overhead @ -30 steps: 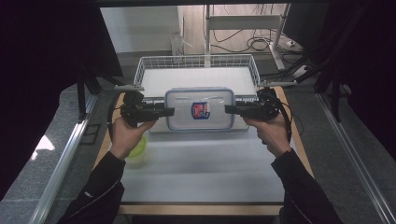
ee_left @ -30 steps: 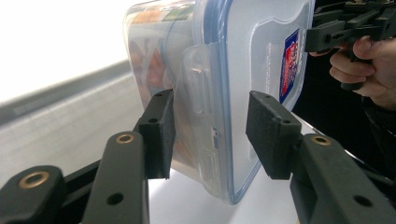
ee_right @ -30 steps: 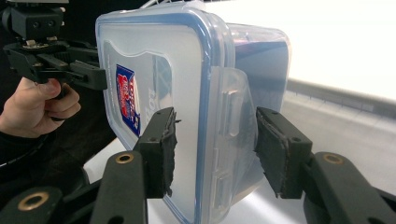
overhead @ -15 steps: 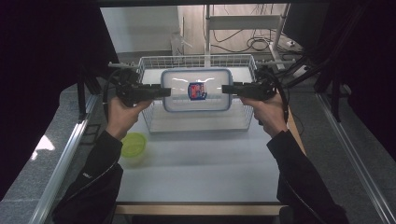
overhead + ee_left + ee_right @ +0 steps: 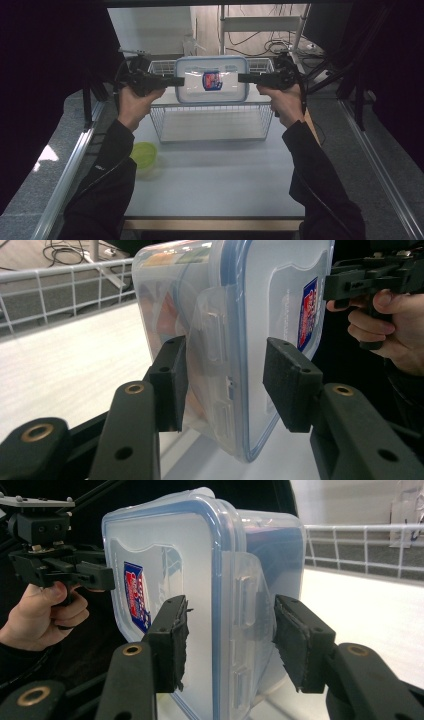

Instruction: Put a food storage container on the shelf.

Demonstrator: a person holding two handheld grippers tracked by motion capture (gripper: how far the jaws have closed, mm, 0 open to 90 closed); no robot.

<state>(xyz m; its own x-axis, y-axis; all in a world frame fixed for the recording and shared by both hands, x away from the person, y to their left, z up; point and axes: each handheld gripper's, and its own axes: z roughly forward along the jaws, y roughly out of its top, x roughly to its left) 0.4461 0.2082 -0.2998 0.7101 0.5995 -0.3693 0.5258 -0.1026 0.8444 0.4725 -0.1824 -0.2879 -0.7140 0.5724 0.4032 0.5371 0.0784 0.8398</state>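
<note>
High view: nearest the camera, the person's two dark sleeves are reaching up from the bottom edge across the pale table (image 5: 210, 185), and a small yellow-green lidded tub (image 5: 143, 152) is sitting on the table just beside the left forearm. Farther in, a white wire basket (image 5: 215, 122) is standing on the table, and above its far part the two hands are holding a clear plastic container (image 5: 211, 79) with a blue-rimmed lid and a red-and-blue label in the air between them. The left gripper (image 5: 176, 80) is meeting the container's left end and the right gripper (image 5: 245, 78) its right end, both roughly level. Beyond the basket, cables are lying on the floor under a shelf.

In the left gripper view, the black jaws are sitting on either side of the container's (image 5: 235, 335) end latch; one pad is pressing the body side, while the pad on the lid side is showing a slight gap, so I cannot tell how firm the grip is. The right gripper view is showing much the same: its jaws are straddling the container's (image 5: 200, 605) other latch, moderately spread, the pads close against it
</note>
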